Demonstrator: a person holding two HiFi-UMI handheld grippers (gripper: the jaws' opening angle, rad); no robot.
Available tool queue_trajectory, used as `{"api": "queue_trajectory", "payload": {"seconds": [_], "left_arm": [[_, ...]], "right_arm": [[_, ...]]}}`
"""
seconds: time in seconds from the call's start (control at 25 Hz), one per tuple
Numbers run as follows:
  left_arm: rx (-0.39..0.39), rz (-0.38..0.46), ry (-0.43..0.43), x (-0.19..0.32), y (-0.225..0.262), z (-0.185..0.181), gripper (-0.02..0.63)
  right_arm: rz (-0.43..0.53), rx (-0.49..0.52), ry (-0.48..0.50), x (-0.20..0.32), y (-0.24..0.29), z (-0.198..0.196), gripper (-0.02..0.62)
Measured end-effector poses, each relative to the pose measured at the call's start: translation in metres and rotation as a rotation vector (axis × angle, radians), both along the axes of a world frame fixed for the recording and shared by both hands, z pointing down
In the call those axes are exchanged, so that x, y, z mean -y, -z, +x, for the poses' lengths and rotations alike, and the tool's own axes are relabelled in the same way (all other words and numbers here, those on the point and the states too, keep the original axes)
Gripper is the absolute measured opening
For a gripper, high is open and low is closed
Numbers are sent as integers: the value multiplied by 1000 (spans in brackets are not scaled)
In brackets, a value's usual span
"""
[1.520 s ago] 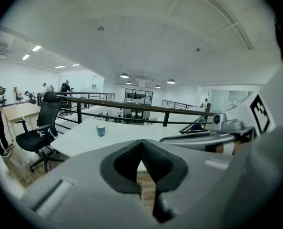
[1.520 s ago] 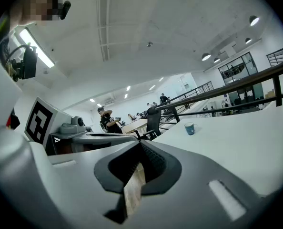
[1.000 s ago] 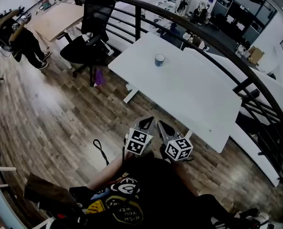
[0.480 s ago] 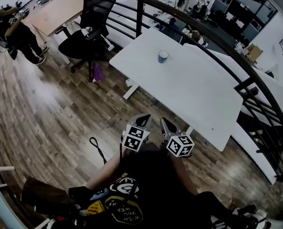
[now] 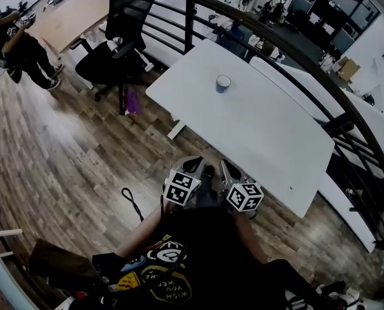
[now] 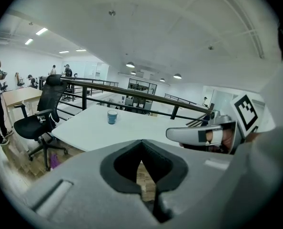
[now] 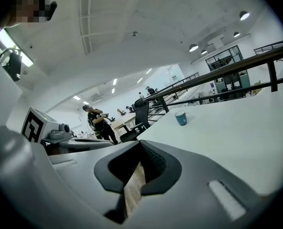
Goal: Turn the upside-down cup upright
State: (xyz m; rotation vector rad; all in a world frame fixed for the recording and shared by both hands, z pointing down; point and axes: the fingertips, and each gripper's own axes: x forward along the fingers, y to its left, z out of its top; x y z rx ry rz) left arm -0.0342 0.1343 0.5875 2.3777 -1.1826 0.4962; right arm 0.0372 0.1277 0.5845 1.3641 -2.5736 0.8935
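A small blue cup (image 5: pixel 223 83) with a pale top stands on the far part of the white table (image 5: pixel 269 141); it also shows in the left gripper view as the cup (image 6: pixel 112 117) and in the right gripper view as the cup (image 7: pixel 181 118). My left gripper (image 5: pixel 194 166) and right gripper (image 5: pixel 226 167) hang side by side over the wooden floor just short of the table's near edge, well away from the cup. Both are shut with nothing between the jaws. My left gripper (image 6: pixel 141 144) sees the right one beside it; my right gripper (image 7: pixel 140 145) points at the table.
A black office chair (image 5: pixel 114 50) stands left of the table. A dark railing (image 5: pixel 276 44) curves behind it. A person (image 5: pixel 17 50) stands far left near a wooden table (image 5: pixel 69 21). A black cable (image 5: pixel 132 202) lies on the floor.
Both grippers have come forward together toward the table's near edge and sunk a little. Their jaws stayed shut. The cup has not moved.
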Motion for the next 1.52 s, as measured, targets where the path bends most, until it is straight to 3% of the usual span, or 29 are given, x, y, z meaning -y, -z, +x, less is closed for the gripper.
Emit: {"api": "queue_trajectory", "payload": {"seconds": [0.4,0.56,0.72,0.88,0.92,1.0,1.12,1.2,1.28,1.4,1.52], "left_arm": [[27,-37,-40,189,-9,54,5],[76,-81,-73,243,-34,70,5],[79,-167,-51,312,-67,65,5],[195,-223,-34,395,-110,57,6],[212,-234,-28,417,-117,57,16],[214,-278,-34,452,-130,61,163],[273,-289,-27,492,-150,59,199],[328,-298,-25,513,-166,59,198],[348,-360,-50,519,-185,66,195],[356,-430,-107,513,-205,81,69],[304,-511,-101,508,-209,78,48]], "right_arm": [[-55,2,48,184,-12,45,-3],[-89,-9,103,215,-25,55,-3],[-171,-3,93,228,-53,59,-3],[-258,8,44,238,-77,67,-3],[-269,9,25,243,-78,70,-3],[-280,23,-21,254,-77,73,-3],[-303,45,-76,260,-80,76,-3],[-317,43,-94,263,-84,80,-3],[-326,35,-105,263,-87,84,-3],[-339,27,-118,262,-91,91,-3],[-333,47,-118,269,-88,95,-3]]}}
